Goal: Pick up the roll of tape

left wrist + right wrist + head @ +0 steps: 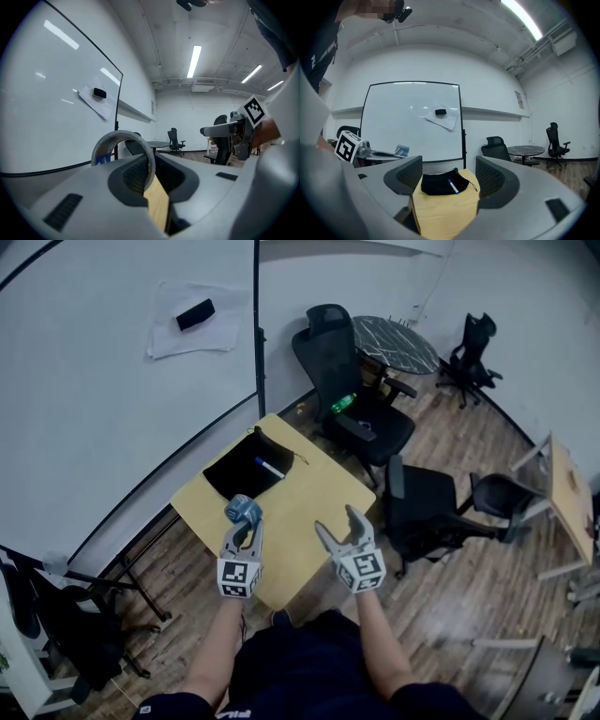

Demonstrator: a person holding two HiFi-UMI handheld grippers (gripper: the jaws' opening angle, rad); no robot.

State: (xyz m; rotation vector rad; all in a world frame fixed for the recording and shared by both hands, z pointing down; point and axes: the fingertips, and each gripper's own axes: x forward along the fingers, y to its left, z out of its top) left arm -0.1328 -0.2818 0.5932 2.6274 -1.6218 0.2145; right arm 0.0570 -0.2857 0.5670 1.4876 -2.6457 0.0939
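The roll of tape is a grey ring with a blue label, lifted above the small wooden table. My left gripper is shut on it, pinching the ring's wall; in the left gripper view the tape stands upright between the jaws. My right gripper hovers beside it over the table's near edge, open with nothing between its fingers. In the right gripper view, the right gripper looks over the table, and the tape shows small at the left.
A black pouch with a blue-capped marker on it lies at the table's far corner. A whiteboard stands to the left. Black office chairs crowd the right side, with a round dark table behind.
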